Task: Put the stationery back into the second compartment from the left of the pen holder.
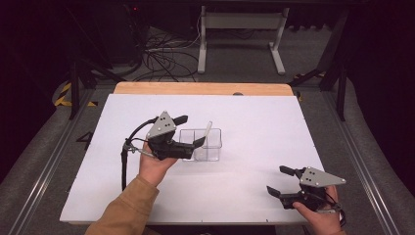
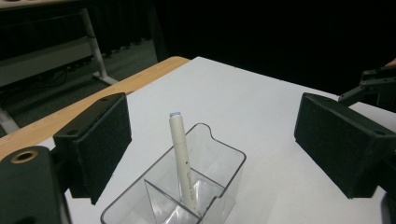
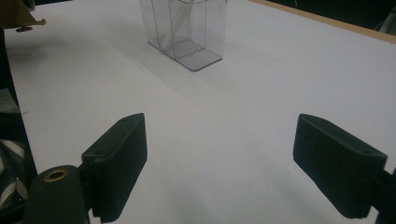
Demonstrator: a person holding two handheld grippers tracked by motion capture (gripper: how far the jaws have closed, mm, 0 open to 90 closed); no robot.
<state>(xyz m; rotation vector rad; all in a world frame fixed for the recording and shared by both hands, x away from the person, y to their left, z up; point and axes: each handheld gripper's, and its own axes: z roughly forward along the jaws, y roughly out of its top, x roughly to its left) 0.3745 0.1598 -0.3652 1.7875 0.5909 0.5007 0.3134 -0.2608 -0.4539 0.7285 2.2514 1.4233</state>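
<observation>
A clear plastic box (image 1: 215, 147) with a divider stands near the middle of the white board. A white pen (image 1: 207, 131) leans upright in one of its compartments. My left gripper (image 1: 191, 130) hovers at the box's left side, jaws wide open. In the left gripper view the pen (image 2: 181, 158) rises out of the box (image 2: 233, 156) between and below the open pads of my left gripper (image 2: 212, 121), touching neither. My right gripper (image 1: 279, 181) rests open near the front right of the board. Its view shows bare board between the jaws of the gripper (image 3: 219, 144), with the box (image 3: 196, 28) farther off.
The white board (image 1: 254, 112) lies on a wooden table whose far edge (image 1: 200, 88) shows behind it. Beyond on the floor are a white desk frame (image 1: 240, 29) and tangled cables (image 1: 161, 54). The other hand's gripper (image 2: 373, 84) shows at the right edge of the left gripper view.
</observation>
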